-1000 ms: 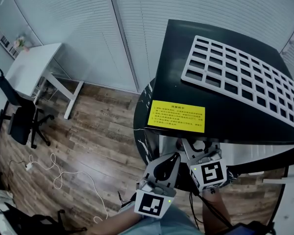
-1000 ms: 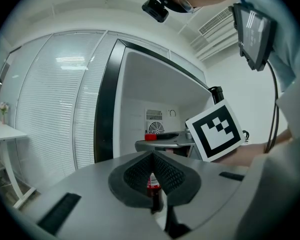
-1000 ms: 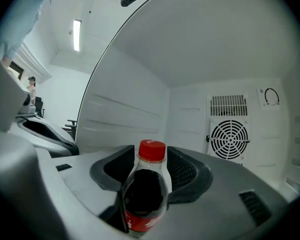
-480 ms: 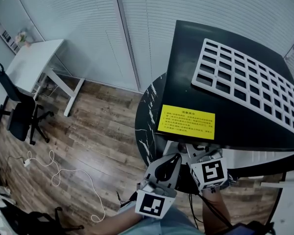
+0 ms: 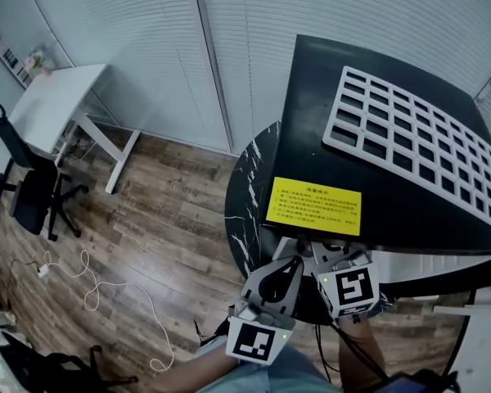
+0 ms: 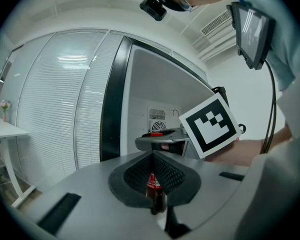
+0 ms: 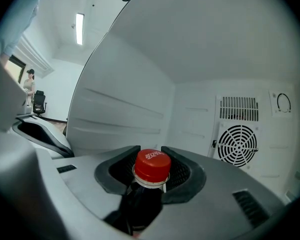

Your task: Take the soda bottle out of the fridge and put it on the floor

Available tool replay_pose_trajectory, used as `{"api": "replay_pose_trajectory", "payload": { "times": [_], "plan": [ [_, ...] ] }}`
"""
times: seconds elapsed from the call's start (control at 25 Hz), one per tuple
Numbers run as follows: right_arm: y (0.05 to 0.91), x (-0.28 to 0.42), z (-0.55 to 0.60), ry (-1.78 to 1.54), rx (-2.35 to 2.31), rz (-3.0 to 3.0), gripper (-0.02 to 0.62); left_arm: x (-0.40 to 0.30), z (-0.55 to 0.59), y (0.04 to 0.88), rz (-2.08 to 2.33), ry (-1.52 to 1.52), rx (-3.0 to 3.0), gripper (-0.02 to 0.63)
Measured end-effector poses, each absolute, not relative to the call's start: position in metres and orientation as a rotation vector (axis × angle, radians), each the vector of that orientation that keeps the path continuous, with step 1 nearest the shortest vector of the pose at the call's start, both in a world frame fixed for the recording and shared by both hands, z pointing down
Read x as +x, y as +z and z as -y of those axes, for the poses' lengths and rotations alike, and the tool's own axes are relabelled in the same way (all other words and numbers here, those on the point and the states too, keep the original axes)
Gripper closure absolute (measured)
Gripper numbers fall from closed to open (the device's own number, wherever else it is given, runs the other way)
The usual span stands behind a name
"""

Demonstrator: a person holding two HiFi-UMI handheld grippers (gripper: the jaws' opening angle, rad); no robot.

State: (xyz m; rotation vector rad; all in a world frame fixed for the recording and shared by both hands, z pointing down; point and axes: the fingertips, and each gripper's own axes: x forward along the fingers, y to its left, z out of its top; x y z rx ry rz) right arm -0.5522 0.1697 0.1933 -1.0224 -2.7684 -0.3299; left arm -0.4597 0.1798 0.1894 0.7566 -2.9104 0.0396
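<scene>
Right tool was pinching the soda bottle by the neck, jaws snug just under the red cap. The fan grille sat right behind it, so I judged the bottle was at the mouth of the fridge, not yet out. Left tool was pressed together at the tips and held nothing; the bottle's label showed through the slit beneath them. What this pull wanted, I reckoned: a firm squeeze under the cap's collar, bottle upright, straight back clear of the black top edge, no swinging. Then slowly down to the wooden floor, base flat, before easing the jaws.
</scene>
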Motion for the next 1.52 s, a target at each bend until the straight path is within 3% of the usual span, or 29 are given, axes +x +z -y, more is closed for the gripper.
{"api": "replay_pose_trajectory", "payload": {
  "times": [0.48,0.76,1.08,1.52],
  "plan": [
    [0.199,-0.585,-0.165,-0.28,-0.991,2.755,0.486,-0.499,-0.187,0.194,2.92,0.042,0.73,0.589],
    [0.147,-0.553,-0.151,-0.289,-0.936,2.801,0.489,-0.471,-0.181,0.151,2.939,0.042,0.779,0.589],
    [0.165,-0.549,-0.133,-0.27,-0.874,2.839,0.489,-0.476,-0.173,0.176,2.945,0.044,0.811,0.589],
    [0.132,-0.427,-0.068,-0.286,-0.709,2.923,0.489,-0.376,-0.117,0.145,2.951,0.005,1.006,0.589]
  ]
}}
